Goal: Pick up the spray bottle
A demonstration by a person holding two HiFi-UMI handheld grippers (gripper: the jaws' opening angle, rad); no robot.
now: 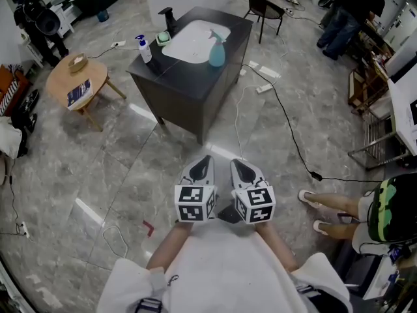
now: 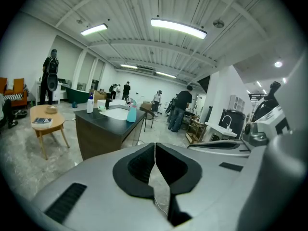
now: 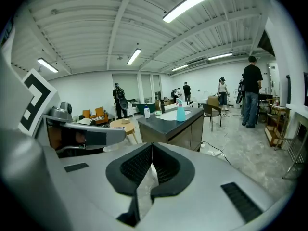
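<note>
– Grey and black, that is how the left tool [image 2: 155, 148] looks. Is it open?
– No. Its two jaws are pressed together at the tips, and nothing is between them.
– And the right tool [image 3: 151, 150]?
– Same thing. Its jaws are closed too, with nothing in them. The two tools are side by side, close to the person's body. Both point forward and a bit down.
– What is under them?
– Just the grey stone floor [image 1: 98, 175].
– Where is the spray bottle [image 1: 216, 52]?
– It is light blue. It stands up straight on the dark tabletop [image 1: 186, 74], well away from both tools. It is at the edge of the white sink [image 1: 192, 41], on the right side in the head view.
– Is anything else up there?
– Yes. A white bottle [image 1: 144, 49] with a blue pump top stands near the left corner. A black tap [image 1: 169, 18] is at the back of the sink.
– What is next to the tabletop?
– A round wooden table [image 1: 98, 77] is to its left, with a book [image 1: 79, 94] and a small bowl [image 1: 77, 62] on it. A dark chair [image 1: 264, 6] is behind it on the right.
– Are people around?
– Some stand far back in the room. A person's feet in white shoes [image 1: 306, 196] are on the floor to the right of the right tool.
</note>
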